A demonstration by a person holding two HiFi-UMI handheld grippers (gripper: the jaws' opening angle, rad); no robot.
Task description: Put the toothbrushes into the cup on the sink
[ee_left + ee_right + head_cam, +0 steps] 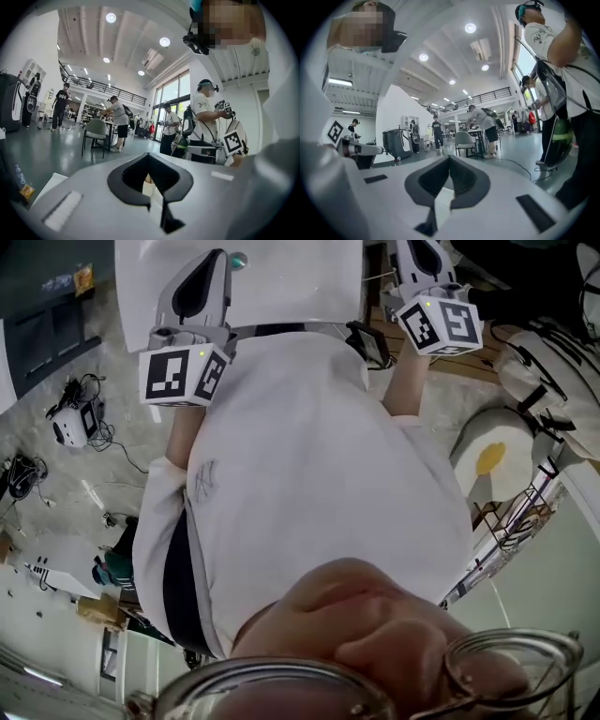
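Head view: shirt fills the frame; left gripper and right gripper raised at top edge; no toothbrushes, cup or sink in sight.
Left gripper view: jaws together, nothing between; hall with chair beyond.
Right gripper view: jaws together, empty; hall again, task items absent.
Judgement: toothbrushes light, stiff, slick; take mid-handle, clear of bristles.

left gripper: 1 | right gripper: 1 | marker cubes: 2 | glasses: 1 pair
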